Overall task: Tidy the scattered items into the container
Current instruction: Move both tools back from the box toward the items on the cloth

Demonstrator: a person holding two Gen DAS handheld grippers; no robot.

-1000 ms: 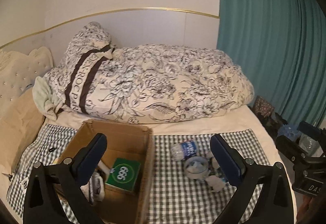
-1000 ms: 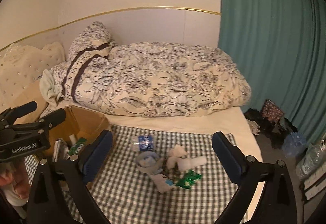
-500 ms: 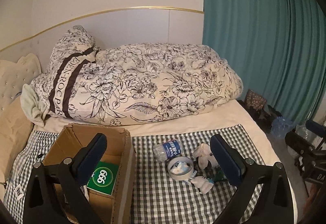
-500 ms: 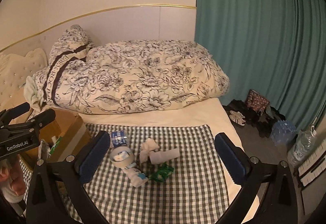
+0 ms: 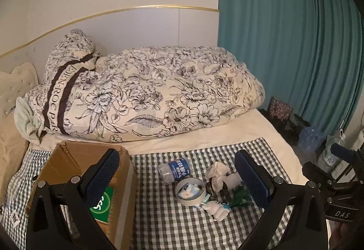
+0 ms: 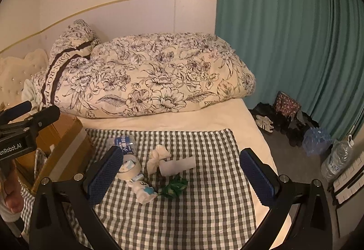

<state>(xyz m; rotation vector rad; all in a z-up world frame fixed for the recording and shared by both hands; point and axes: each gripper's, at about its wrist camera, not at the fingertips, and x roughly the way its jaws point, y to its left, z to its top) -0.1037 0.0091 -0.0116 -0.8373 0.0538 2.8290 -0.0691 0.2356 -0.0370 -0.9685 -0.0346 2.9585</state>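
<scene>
left hand-held gripper [image 5: 177, 175] spread, empty | right hand-held gripper [image 6: 182, 175] spread, empty | checked cloth [image 6: 193, 209] on bed [image 6: 227, 113]

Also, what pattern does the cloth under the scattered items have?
The cloth has a dark-and-white check pattern, seen best in the right wrist view.

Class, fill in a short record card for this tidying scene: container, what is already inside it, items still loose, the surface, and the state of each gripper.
Container: open cardboard box, on the bed at the left edge of the cloth
Inside it: green packet; other contents unclear
Still loose: small water bottle on its side, tape roll, knotted white cloth, white tube, small white figure, green wrapper
Surface: checked cloth on the bed
Left gripper: open, holding nothing
Right gripper: open, holding nothing
</scene>
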